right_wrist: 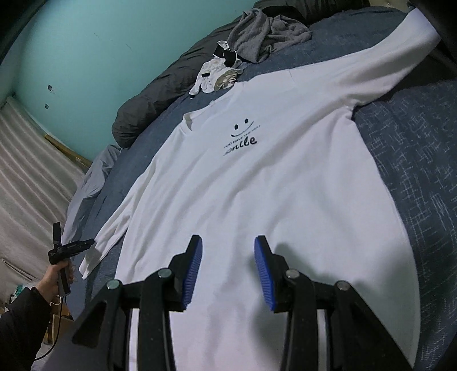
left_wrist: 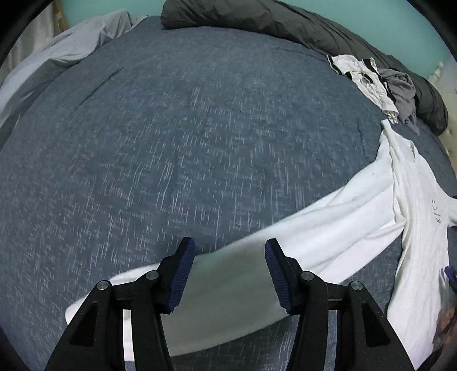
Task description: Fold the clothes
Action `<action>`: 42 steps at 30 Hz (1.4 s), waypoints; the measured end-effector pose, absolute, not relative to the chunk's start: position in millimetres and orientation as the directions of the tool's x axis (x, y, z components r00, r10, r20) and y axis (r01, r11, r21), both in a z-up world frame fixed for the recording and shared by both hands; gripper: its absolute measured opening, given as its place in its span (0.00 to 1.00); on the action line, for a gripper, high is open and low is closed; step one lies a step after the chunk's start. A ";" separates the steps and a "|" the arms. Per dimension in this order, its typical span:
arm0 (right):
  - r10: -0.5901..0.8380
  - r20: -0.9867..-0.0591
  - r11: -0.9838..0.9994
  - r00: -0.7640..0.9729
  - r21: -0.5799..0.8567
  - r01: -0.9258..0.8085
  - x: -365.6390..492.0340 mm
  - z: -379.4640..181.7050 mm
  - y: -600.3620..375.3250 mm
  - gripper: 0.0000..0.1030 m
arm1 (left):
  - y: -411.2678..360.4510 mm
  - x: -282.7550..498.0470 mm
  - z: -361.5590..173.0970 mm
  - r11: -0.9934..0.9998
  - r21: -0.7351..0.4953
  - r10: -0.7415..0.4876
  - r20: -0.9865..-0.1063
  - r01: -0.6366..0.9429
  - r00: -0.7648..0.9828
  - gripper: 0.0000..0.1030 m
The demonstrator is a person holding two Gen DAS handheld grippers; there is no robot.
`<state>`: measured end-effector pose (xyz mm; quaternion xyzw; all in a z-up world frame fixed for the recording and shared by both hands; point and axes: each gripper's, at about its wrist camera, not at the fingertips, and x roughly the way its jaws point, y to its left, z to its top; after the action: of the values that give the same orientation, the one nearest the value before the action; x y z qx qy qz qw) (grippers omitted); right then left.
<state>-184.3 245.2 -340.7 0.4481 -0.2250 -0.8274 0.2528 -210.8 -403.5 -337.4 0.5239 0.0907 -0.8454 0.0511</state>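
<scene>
A white long-sleeved shirt (right_wrist: 257,194) with a black smile print lies spread flat, front up, on the blue bed (right_wrist: 414,159). My right gripper (right_wrist: 228,248) is open and empty just above the shirt's lower body. In the left wrist view my left gripper (left_wrist: 230,251) is open and empty, hovering over the shirt's left sleeve (left_wrist: 300,239), which stretches out across the bed (left_wrist: 171,142). The left gripper also shows in the right wrist view (right_wrist: 74,245), held in a hand beside the sleeve cuff.
A crumpled pile of grey and white-black clothes (right_wrist: 251,37) lies beyond the shirt's collar; it also shows in the left wrist view (left_wrist: 377,82). A dark rolled duvet (left_wrist: 257,20) runs along the teal wall. A light grey sheet (left_wrist: 57,54) is bunched at the far left.
</scene>
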 end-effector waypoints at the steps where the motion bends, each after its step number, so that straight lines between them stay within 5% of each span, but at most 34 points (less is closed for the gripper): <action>1: -0.620 -0.629 -0.771 -0.470 0.599 0.216 -184.1 -341.1 245.0 0.37 | -404.3 -207.7 -339.5 -0.978 -0.100 0.009 -0.896 0.182 -0.443 0.54; 3: -0.622 -0.627 -0.770 -0.470 0.600 0.219 -184.2 -340.3 244.7 0.37 | -405.7 -202.0 -346.6 -0.976 -0.119 0.031 -0.904 0.181 -0.427 0.54; 7: -0.626 -0.618 -0.766 -0.475 0.604 0.223 -183.4 -338.1 246.0 0.37 | -400.2 -193.5 -353.4 -0.982 -0.118 0.048 -0.909 0.147 -0.413 0.35; 11: -0.629 -0.616 -0.761 -0.475 0.612 0.216 -183.4 -339.3 248.1 0.37 | -392.6 -180.8 -352.4 -0.984 -0.130 0.070 -0.908 0.118 -0.413 0.27; 18: -0.630 -0.613 -0.760 -0.477 0.612 0.218 -182.8 -337.9 247.6 0.37 | -396.9 -155.8 -342.7 -0.975 -0.183 0.108 -0.888 0.127 -0.447 0.27; 25: -0.626 -0.613 -0.763 -0.483 0.609 0.215 -182.6 -337.7 248.2 0.37 | -459.2 -146.6 -324.6 -0.936 -0.157 -0.028 -0.859 0.316 -0.511 0.35; 37: -0.622 -0.620 -0.767 -0.478 0.606 0.212 -182.6 -340.5 245.3 0.37 | -461.3 -132.9 -354.6 -0.963 -0.071 -0.048 -0.903 0.259 -0.427 0.35; 38: -0.622 -0.620 -0.767 -0.478 0.606 0.211 -182.6 -340.6 245.4 0.37 | -459.5 -132.8 -355.0 -0.965 -0.069 -0.047 -0.903 0.251 -0.426 0.32; 40: -0.623 -0.619 -0.766 -0.479 0.607 0.213 -182.7 -340.1 245.5 0.37 | -454.5 -133.2 -354.2 -0.971 -0.058 -0.046 -0.905 0.230 -0.422 0.08; 42: -0.623 -0.618 -0.766 -0.480 0.606 0.214 -182.7 -339.8 245.4 0.37 | -449.0 -132.9 -347.9 -0.976 -0.031 -0.067 -0.900 0.216 -0.430 0.05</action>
<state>-182.7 245.4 -339.8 0.4432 -0.2308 -0.8286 0.2525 -132.9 -449.0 -347.9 0.5272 0.0707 -0.8426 0.0840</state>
